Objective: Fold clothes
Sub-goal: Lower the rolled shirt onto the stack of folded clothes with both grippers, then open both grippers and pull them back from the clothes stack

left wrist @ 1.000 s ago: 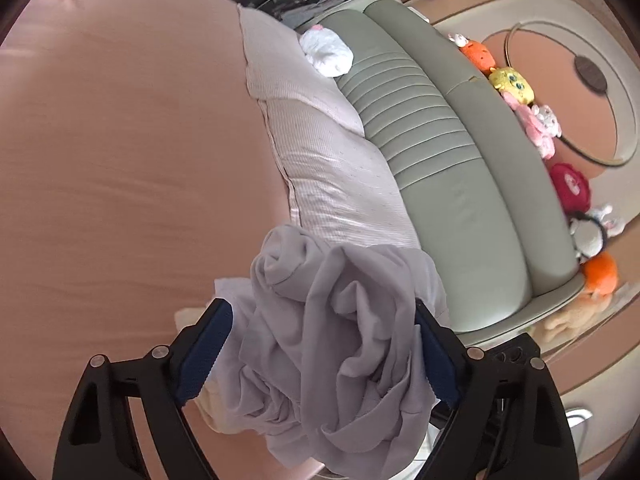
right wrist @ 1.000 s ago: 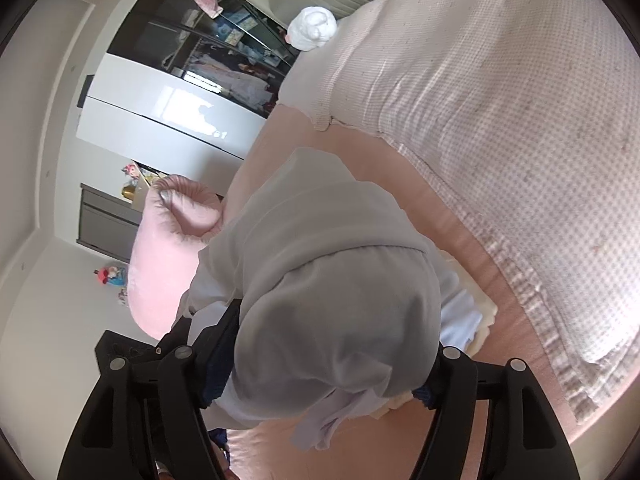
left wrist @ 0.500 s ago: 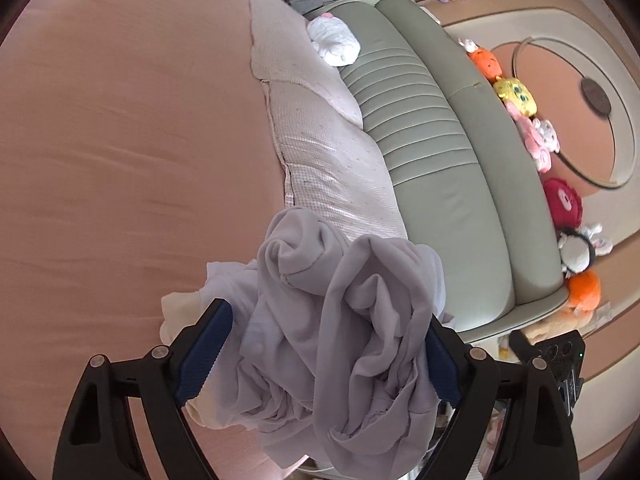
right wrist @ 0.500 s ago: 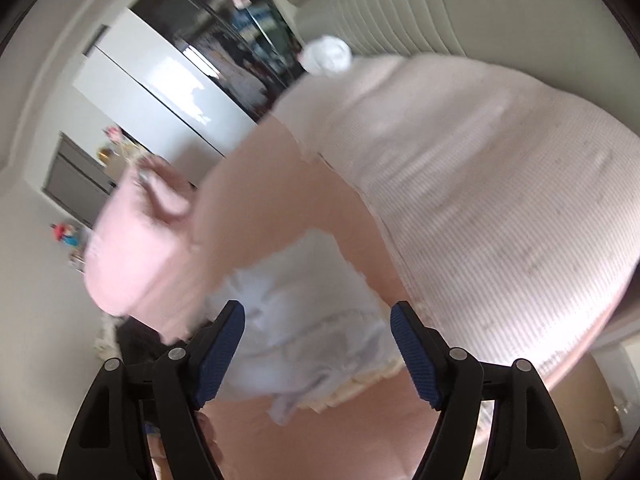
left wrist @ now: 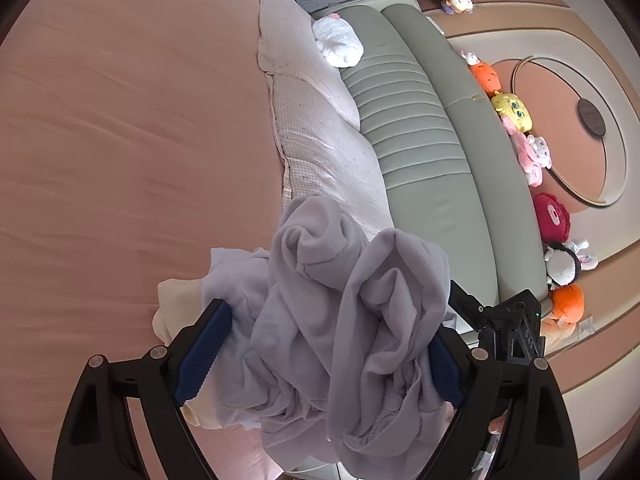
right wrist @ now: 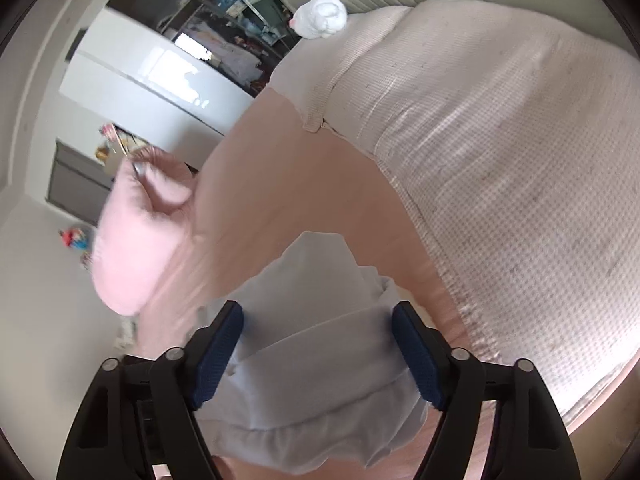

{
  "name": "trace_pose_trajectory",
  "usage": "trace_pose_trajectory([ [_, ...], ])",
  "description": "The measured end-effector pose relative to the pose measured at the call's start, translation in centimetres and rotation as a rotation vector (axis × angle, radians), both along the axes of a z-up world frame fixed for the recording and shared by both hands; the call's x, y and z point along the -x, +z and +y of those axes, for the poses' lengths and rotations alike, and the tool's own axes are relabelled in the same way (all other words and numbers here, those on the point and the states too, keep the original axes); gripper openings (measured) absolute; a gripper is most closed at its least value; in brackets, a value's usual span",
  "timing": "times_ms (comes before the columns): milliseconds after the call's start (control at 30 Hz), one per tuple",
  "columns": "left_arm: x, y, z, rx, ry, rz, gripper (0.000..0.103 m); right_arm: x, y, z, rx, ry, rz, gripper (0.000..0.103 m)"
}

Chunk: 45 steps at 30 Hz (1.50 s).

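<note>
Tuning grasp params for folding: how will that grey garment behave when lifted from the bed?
Likely floppy: the grey garment lies bunched in soft rolls and deep creases between the left tool fingers, so it should sag and unfurl when raised. Probably light, since the cloth looks thin. Edges hang loose below the bunch, so a single pinch may take one layer only.

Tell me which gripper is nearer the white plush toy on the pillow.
Cannot tell. The white plush toy lies far ahead of both the left gripper and right gripper, which sit at the lavender garment.
</note>
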<state>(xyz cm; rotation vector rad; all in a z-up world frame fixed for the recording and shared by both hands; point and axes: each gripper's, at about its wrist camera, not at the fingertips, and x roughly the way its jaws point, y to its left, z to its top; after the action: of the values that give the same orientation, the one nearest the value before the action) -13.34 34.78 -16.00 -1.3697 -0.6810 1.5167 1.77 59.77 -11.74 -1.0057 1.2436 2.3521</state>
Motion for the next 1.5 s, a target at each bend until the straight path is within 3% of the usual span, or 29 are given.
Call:
trace_pose_trajectory([
  [133,0.3,-1.9,-0.8,-0.032,0.024,-0.090,0.091,0.9,-0.3,-0.7,-0.050,0.028,-0.003,0.069],
  [400,-0.4,-2.2,-1.6,-0.024,0.054,-0.090,0.091,3.5,1.8,-3.6,-0.325,0.186,-0.020,0.066],
  [567,-0.5,-2.3,-1.4,-0.017,0.055,-0.088,0.091,4.0,1.0,-3.0,-0.318,0.217,-0.001,0.065],
  [667,-0.7,-2.4,-1.0,0.016,0.052,-0.064,0.094,4.1,-1.9,-1.1,-0.188,0.176,-0.024,0.066],
  [733,-0.9,-2.5,-0.5,0.049,0.042,-0.051,0.103,3.3,-3.2,-0.4,-0.125,0.146,-0.019,0.065],
  [867,-1.2,-3.6,-0.2,0.035,0.045,-0.099,0.103,2.5,-4.1,-0.1,-0.121,0.131,-0.041,0.066],
  [933,-1.2,-2.9,-0.2,0.042,0.049,-0.070,0.103,2.4,-3.8,0.1,-0.106,0.127,-0.035,0.066],
  [1000,-0.8,-2.6,-0.3,0.035,0.048,-0.084,0.103,2.4,-3.1,-0.4,-0.164,0.141,-0.034,0.067],
  [1200,-0.3,-2.1,-0.8,-0.009,0.020,-0.121,0.103,1.8,-0.8,-0.9,-0.215,0.111,-0.064,0.080],
  [1500,0.2,1.4,-0.2,0.019,-0.023,-0.006,0.103,0.8,1.4,-1.1,-0.256,0.078,-0.122,0.080],
])
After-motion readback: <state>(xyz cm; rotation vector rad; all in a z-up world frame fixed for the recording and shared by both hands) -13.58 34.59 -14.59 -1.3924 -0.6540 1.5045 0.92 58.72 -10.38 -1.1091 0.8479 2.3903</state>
